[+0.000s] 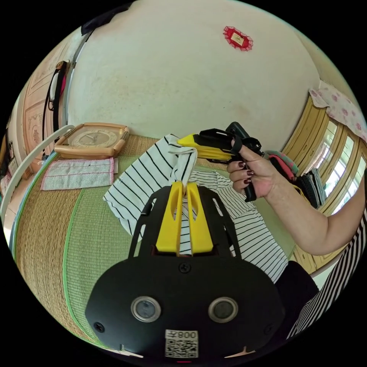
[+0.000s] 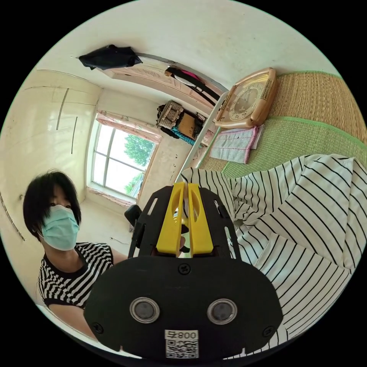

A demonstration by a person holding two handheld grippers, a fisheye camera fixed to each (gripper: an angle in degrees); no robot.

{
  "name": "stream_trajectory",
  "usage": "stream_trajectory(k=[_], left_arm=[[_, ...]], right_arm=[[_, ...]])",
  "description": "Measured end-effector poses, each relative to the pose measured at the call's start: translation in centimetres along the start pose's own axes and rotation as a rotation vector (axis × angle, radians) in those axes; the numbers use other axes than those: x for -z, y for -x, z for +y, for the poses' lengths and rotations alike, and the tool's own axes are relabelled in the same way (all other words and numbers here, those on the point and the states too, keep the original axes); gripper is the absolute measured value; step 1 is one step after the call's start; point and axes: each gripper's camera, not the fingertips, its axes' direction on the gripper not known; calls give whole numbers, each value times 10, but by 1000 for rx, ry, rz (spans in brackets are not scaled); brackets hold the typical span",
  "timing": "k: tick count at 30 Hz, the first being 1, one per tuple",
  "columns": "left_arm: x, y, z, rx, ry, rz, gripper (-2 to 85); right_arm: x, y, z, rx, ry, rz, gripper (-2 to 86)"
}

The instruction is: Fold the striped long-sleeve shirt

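The white shirt with thin black stripes [image 1: 244, 225] lies half lifted over a woven straw mat [image 1: 49, 229]. In the left gripper view my left gripper [image 1: 185, 186] is shut on a bunched fold of the shirt, raised above the mat. The right gripper [image 1: 191, 143], held in a hand [image 1: 254, 174], pinches the same raised strip of cloth just beyond it. In the right gripper view my right gripper [image 2: 186, 187] is shut on the shirt's edge, and the rest of the shirt [image 2: 306, 237] spreads to the right.
A peach-framed clock [image 1: 91, 139] and a small grey cloth with pink edging [image 1: 78, 174] lie at the mat's far end near the wall. Folded clothes [image 1: 302, 176] are piled by the windows. A person in a striped top [image 2: 72, 279] stands behind the grippers.
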Motion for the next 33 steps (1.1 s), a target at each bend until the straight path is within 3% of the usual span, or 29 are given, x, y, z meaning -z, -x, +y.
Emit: stream_trajectory(k=[14, 33], left_arm=[[-102, -125, -95, -122, 71, 165, 17], [-252, -301, -162, -270, 282, 313, 16]], right_arm=[[164, -86, 116, -129, -243, 85, 9], [286, -163, 272, -207, -430, 166, 3]])
